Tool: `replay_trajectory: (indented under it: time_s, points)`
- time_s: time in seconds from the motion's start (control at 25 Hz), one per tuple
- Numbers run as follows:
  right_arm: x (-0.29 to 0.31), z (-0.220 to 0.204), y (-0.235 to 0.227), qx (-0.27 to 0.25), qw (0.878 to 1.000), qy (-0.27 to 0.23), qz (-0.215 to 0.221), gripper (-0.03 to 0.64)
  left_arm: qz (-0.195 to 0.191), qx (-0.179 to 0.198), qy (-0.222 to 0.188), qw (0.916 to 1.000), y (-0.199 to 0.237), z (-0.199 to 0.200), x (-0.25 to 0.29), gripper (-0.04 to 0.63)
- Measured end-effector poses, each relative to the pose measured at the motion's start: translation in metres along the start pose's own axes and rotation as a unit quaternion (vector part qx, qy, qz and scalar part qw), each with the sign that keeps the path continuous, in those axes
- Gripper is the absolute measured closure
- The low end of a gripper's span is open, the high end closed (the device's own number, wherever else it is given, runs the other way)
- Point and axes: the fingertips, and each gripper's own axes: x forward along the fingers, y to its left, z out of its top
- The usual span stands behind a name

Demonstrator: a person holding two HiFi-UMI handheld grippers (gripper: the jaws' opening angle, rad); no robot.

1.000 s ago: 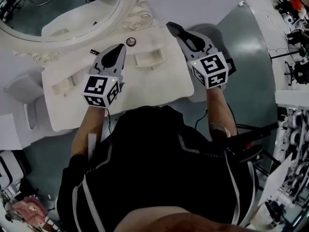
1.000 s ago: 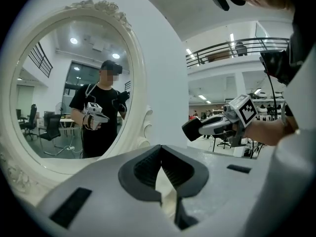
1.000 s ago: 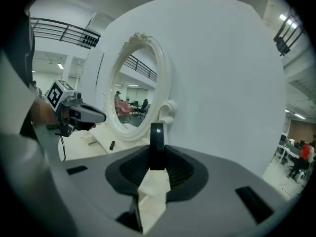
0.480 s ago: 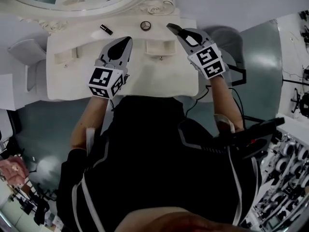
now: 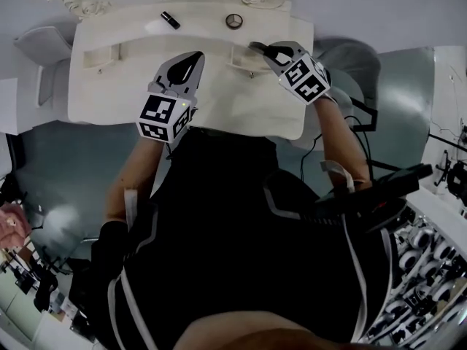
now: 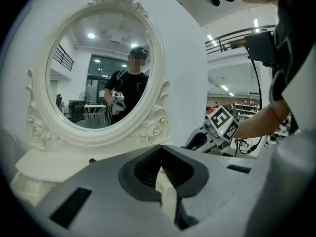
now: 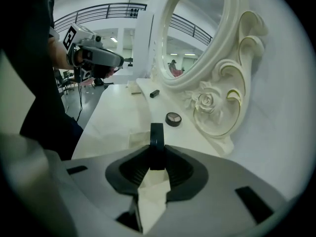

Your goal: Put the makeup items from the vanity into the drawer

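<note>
Currently: R gripper point(image 5: 257, 47) clenched on flat black case point(image 7: 156, 132) at vanity point(image 5: 219, 100) drawer point(image 5: 239, 63)

1. R gripper: jaws closed onto a thin, flat black case, seen edge-on in the right gripper view. The case stands upright between the pads and sticks out past the tips. In the head view the tips sit at approx. 1 o'clock of frame centre, over the far R corner of the open drawer. Cannot tell whether the case touches the drawer.

2. L gripper point(image 6: 160, 158): jaws shut together, pads meeting, nothing between them. It hangs over the vanity top at approx. 11 o'clock of frame centre in the head view, well apart from the R gripper. It points toward the mirror point(image 6: 98, 68).

3. Items on vanity top, head view:
- Round compact point(image 5: 233, 21), dark w/ pale centre, at 12 o'clock by the mirror base. It lies just beyond the drawer, apart from the R gripper tips.
- Black tube point(image 5: 170, 20), lying flat at approx. 11 o'clock, L of the compact and well apart from it.

4. Drawers: the drawer under the R gripper is pulled out and white inside; contents can't be made out. A second drawer point(image 5: 102, 53) at approx. 10 o'clock is also out, w/ neither gripper near it.
</note>
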Motion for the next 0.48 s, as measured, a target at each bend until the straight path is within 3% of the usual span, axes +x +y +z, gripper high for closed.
replay_trajectory:
  time_s: [0.48]
  points:
    - [0.040, -0.029, 0.023, -0.079, 0.989, 0.091, 0.083, 0.522, 0.028, -0.022, 0.005, 0.9993, 0.011, -0.019, -0.017, 0.592]
